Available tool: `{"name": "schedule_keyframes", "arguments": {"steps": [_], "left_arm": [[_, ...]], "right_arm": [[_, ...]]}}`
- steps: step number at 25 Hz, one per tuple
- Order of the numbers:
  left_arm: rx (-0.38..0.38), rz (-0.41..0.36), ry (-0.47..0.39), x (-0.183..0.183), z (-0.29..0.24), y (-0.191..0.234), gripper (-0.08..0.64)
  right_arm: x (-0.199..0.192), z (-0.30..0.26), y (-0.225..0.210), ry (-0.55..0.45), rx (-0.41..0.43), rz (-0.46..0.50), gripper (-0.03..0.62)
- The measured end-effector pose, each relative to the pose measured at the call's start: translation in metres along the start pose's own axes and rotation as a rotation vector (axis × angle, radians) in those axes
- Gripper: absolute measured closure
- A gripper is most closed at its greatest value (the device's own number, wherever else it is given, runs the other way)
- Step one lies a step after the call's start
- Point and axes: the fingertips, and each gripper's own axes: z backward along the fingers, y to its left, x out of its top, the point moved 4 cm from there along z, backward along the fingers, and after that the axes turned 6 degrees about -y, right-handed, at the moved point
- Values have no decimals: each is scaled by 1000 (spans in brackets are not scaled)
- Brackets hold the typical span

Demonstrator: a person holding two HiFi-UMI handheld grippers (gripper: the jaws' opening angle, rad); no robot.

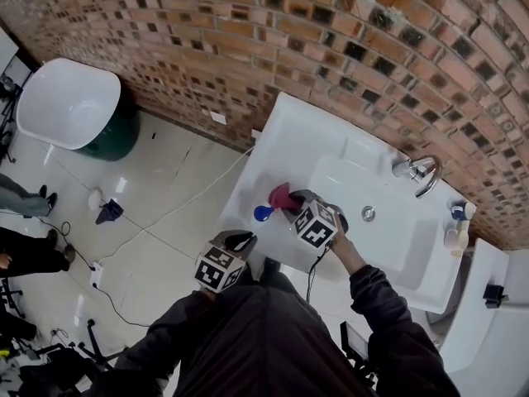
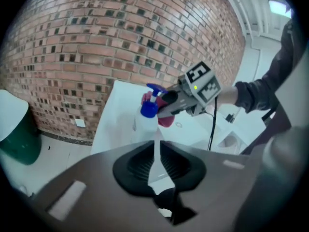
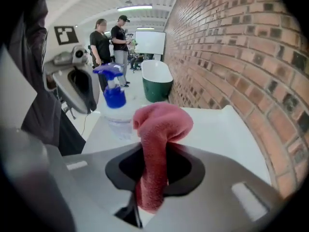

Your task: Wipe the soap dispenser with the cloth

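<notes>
The soap dispenser [image 1: 263,213], a clear bottle with a blue pump head, stands on the left part of the white sink counter [image 1: 285,131]. My right gripper [image 1: 291,198] is shut on a red cloth [image 1: 281,195], whose bunched end is right beside the dispenser's top; I cannot tell if they touch. In the right gripper view the cloth [image 3: 157,144] sticks up between the jaws, with the dispenser [image 3: 113,108] just left of it. My left gripper [image 1: 240,240] hangs at the counter's front edge, short of the dispenser [image 2: 147,117], jaws shut and empty.
The basin [image 1: 372,222] and chrome faucet [image 1: 421,172] lie right of the dispenser, with small bottles [image 1: 457,226] at the far right edge. A brick wall [image 1: 331,40] backs the sink. A white tub [image 1: 70,102] and cables lie on the floor left. Two people [image 3: 112,37] stand far off.
</notes>
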Motion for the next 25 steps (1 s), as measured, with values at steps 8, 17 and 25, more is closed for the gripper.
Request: {"name": "schedule_keyframes", "arguments": {"steps": [8,17,25], "left_arm": [[11,32,38,-5,-24,0,485],[-4,47,70,-5,-30,-2,485],[-44,64,111,-11,-42,-10,486]], "right_arm": [[32,-28,-7,-84,153,20,506],[50,-35,-20,-181,255,-36,508],[58,-40,-10,-127,443,42,509]]}}
